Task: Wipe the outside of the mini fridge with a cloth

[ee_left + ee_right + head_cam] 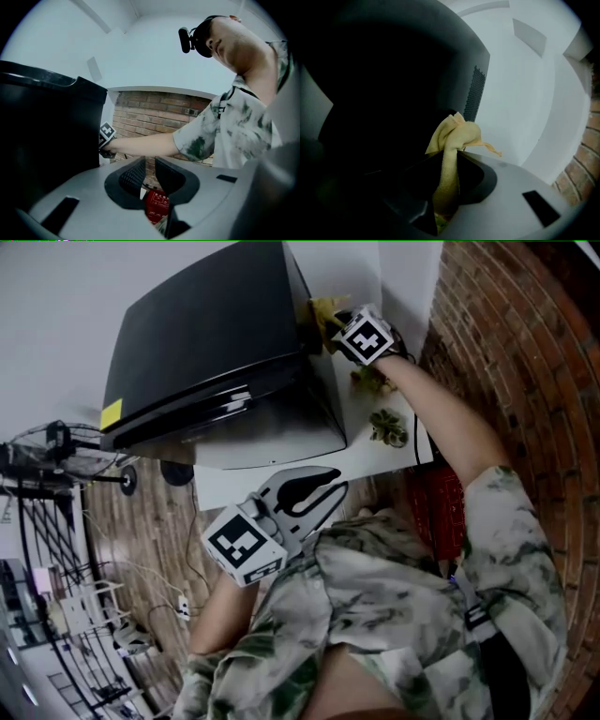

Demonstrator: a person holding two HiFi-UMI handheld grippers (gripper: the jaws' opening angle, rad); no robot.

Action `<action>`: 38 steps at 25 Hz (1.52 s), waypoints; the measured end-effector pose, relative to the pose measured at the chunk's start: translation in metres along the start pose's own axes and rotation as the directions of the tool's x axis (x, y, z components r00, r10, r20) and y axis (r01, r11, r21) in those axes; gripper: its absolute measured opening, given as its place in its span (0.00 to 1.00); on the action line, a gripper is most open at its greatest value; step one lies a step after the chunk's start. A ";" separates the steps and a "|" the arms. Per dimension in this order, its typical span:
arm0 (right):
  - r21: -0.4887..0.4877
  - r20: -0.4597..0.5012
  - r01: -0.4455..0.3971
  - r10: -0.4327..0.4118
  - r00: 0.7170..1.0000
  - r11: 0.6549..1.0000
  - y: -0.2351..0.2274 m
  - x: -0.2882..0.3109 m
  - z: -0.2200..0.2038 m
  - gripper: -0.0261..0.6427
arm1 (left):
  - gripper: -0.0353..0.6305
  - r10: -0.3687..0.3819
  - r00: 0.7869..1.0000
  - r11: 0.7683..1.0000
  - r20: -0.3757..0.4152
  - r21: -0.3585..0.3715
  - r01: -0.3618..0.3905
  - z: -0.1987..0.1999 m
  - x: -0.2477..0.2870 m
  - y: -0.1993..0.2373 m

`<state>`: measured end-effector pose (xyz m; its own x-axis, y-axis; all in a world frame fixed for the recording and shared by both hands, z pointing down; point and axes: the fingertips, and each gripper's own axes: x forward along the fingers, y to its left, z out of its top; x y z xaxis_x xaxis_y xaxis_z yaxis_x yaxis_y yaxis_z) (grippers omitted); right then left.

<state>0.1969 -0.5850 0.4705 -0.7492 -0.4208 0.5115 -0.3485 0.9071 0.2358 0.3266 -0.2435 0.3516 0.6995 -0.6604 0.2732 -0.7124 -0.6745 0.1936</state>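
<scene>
Right gripper view shows the yellow cloth [457, 133] pinched between the jaws of the right gripper [449, 159], its bunched top pressed against the black side wall of the mini fridge [393, 70], close to the rear corner where a strip of mesh vent runs. From the head view the mini fridge [216, 343] stands on a white table [364, 418], taking up most of its top, and the cloth [323, 317] touches the fridge's right side near the back, with the right gripper [336, 326] just behind it and the person's arm stretched along the table's right edge. Two small potted succulents [387, 427] sit on that edge beside the fridge, under the arm. The left gripper [314, 491] hangs at the table's front edge, apart from the fridge; in its own view the left gripper [150, 173] has its jaws a narrow gap apart with nothing held (a red box [157, 204] shows through the gap). A brick wall [506, 343] runs along the right, and a fan [56, 451] stands on the floor at the left.
</scene>
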 end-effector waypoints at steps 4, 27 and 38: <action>0.053 -0.072 -0.008 0.012 0.997 0.999 0.007 0.020 -0.039 0.17 | 0.16 0.022 1.000 1.000 -0.001 -0.014 -0.022 -0.002 -0.002 0.004; 0.225 0.117 0.008 -0.035 0.993 0.974 -0.009 -0.069 -0.009 0.17 | 0.16 -0.050 0.999 0.999 -0.001 0.001 0.050 -0.006 0.009 0.005; 0.204 0.351 -0.004 -0.069 0.934 0.979 0.005 -0.171 0.093 0.17 | 0.16 -0.145 0.989 0.989 -0.009 0.014 0.146 -0.006 0.021 -0.006</action>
<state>0.2704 -0.5086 0.3073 -0.8732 -0.4561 0.1715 -0.4528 0.8896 0.0604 0.3449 -0.2516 0.3618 0.7951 -0.5524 0.2502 -0.6022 -0.7681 0.2177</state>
